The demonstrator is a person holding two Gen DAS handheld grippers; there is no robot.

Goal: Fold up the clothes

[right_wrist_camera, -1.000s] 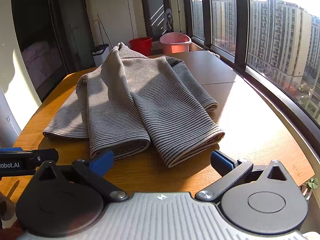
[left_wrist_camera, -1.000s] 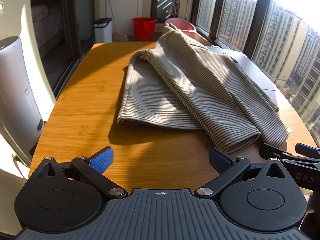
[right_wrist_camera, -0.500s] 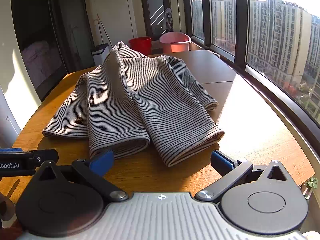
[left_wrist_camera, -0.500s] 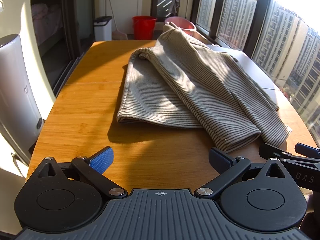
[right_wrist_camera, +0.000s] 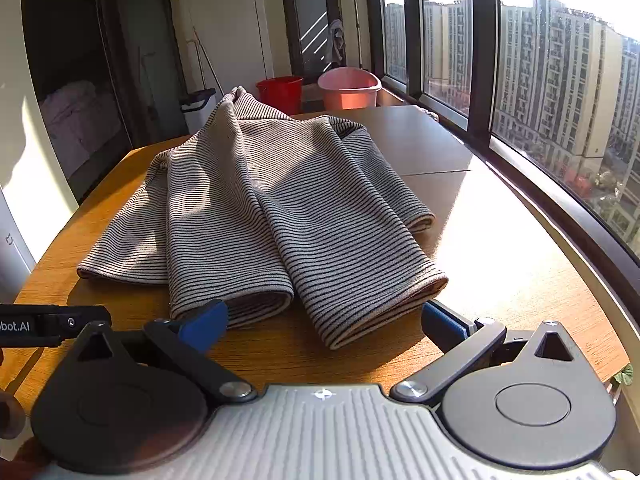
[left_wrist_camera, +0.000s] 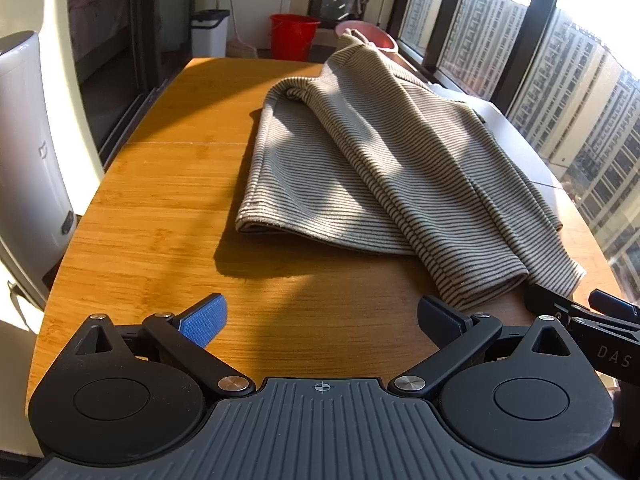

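Nothing moved; striped garment [left_wrist_camera: 384, 176] long axis runs away from both tongs [left_wrist_camera: 322, 316] [right_wrist_camera: 324, 322], spread, empty.

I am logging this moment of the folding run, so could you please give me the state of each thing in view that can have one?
Striped garment: lying loosely folded on the wooden table, ungrasped, sleeve ends toward the cameras.
Left gripper: fingers open, empty, short of the garment.
Right gripper: fingers open, empty, at the near sleeve ends.
Red bucket: upright.
Pink basin: upright.
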